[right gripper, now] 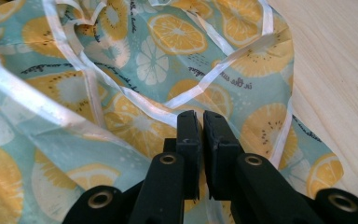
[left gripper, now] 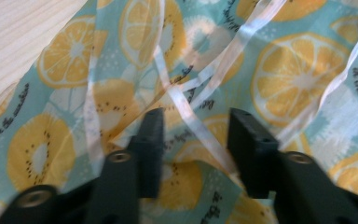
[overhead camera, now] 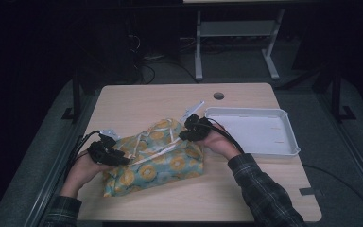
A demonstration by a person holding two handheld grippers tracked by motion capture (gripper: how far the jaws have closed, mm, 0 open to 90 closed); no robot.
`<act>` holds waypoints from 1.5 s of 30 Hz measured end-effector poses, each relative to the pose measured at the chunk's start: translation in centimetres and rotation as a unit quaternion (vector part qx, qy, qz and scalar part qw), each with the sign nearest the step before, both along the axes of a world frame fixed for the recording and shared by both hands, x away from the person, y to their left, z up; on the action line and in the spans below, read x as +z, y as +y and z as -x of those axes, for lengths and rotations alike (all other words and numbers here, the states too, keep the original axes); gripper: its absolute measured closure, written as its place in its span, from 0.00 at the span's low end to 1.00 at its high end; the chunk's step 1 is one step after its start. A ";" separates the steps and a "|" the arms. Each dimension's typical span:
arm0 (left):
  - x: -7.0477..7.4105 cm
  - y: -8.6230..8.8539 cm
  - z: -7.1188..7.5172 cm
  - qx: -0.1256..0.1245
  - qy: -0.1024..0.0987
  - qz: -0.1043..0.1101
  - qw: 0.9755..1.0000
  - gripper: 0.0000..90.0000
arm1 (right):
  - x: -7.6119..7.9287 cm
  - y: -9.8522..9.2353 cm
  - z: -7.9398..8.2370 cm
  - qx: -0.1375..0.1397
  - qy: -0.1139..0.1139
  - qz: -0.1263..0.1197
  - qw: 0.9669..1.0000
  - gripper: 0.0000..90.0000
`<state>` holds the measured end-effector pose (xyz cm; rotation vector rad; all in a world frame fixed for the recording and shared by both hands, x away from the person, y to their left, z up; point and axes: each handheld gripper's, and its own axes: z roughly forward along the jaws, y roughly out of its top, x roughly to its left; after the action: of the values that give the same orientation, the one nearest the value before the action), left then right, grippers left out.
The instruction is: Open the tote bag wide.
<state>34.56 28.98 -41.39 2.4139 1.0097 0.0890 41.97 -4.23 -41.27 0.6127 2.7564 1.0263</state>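
A crumpled, glossy cloth [overhead camera: 156, 156] printed with lemon slices and edged in white ribbon lies mid-table on the pale wood-grain table [overhead camera: 170, 97], beside a white plastic tray [overhead camera: 290, 137]. The right gripper [right gripper: 201, 122] pinches its ribbon edge between nearly closed jaws. The left gripper [left gripper: 196, 128] stands spread over a ribbon strip, pads not pressing.

- Fruit-print cloth [overhead camera: 158, 158] lies crumpled on table [overhead camera: 137, 101], left of centre, toward the near edge
- Tray [overhead camera: 290, 137] on table, right of cloth, close beside it
- Left gripper [overhead camera: 105, 152] at cloth's left end
- Right gripper [overhead camera: 194, 128] at cloth's far right corner, between cloth and tray
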 end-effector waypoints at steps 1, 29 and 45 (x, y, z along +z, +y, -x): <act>0.0 0.0 0.0 0.003 0.002 0.002 1.000 0.70 | 0.0 0.0 0.0 -0.001 0.001 0.000 1.000 0.94; 1.6 0.5 -0.7 0.034 -0.031 0.037 0.998 0.76 | 0.5 -0.1 0.5 0.003 -0.011 -0.006 1.000 0.99; -1.3 -0.7 -1.5 0.025 -0.013 -0.041 0.999 0.60 | -0.1 0.2 0.5 0.007 -0.004 0.007 1.000 0.99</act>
<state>36.10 28.25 -42.69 2.4554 1.0734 0.1834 41.46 -4.05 -41.41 0.5874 2.7614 1.0096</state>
